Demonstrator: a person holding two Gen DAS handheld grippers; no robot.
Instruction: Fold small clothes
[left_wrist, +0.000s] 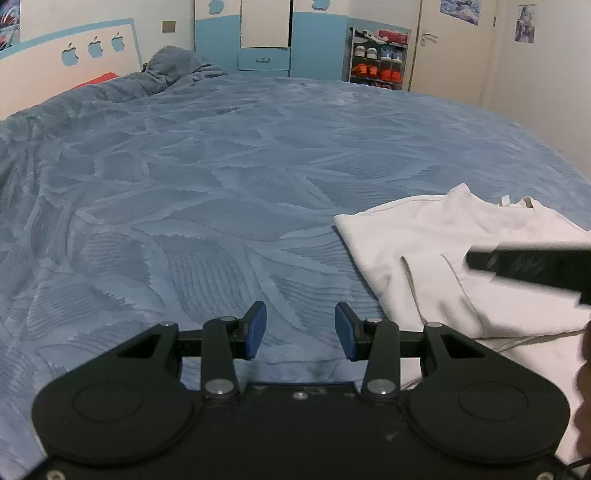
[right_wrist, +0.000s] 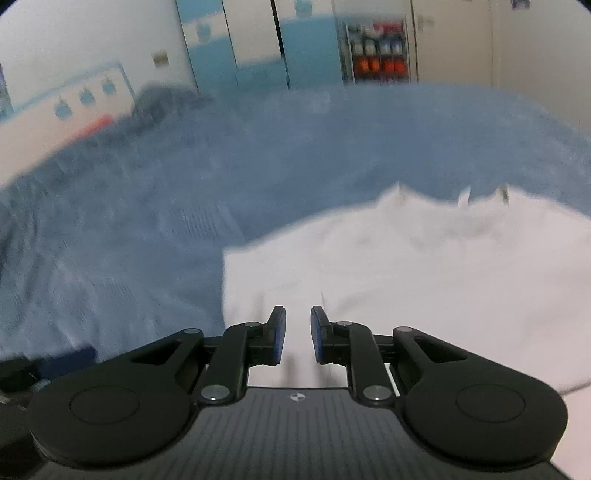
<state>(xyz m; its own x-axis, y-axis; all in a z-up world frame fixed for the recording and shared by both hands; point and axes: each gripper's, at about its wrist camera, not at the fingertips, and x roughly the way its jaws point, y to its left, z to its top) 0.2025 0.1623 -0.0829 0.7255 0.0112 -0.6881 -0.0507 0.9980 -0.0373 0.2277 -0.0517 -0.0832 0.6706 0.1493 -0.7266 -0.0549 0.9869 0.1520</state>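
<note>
A small white garment (left_wrist: 436, 254) lies flat on the blue bedspread (left_wrist: 221, 177), its neckline toward the far side. My left gripper (left_wrist: 300, 314) hovers open over bare bedspread just left of the garment's lower edge, nothing between its blue pads. In the right wrist view, which is motion-blurred, the white garment (right_wrist: 424, 266) fills the lower right. My right gripper (right_wrist: 297, 317) sits open above its near left part, with a narrow gap and no cloth between the fingers. The right gripper's dark body (left_wrist: 532, 264) shows at the left view's right edge.
A white headboard (left_wrist: 66, 62) with apple cut-outs stands at the far left, with bunched bedding (left_wrist: 177, 62) beside it. Behind the bed are a blue-and-white wardrobe (left_wrist: 266, 40), a shoe rack (left_wrist: 380, 59) and a door (left_wrist: 450, 44).
</note>
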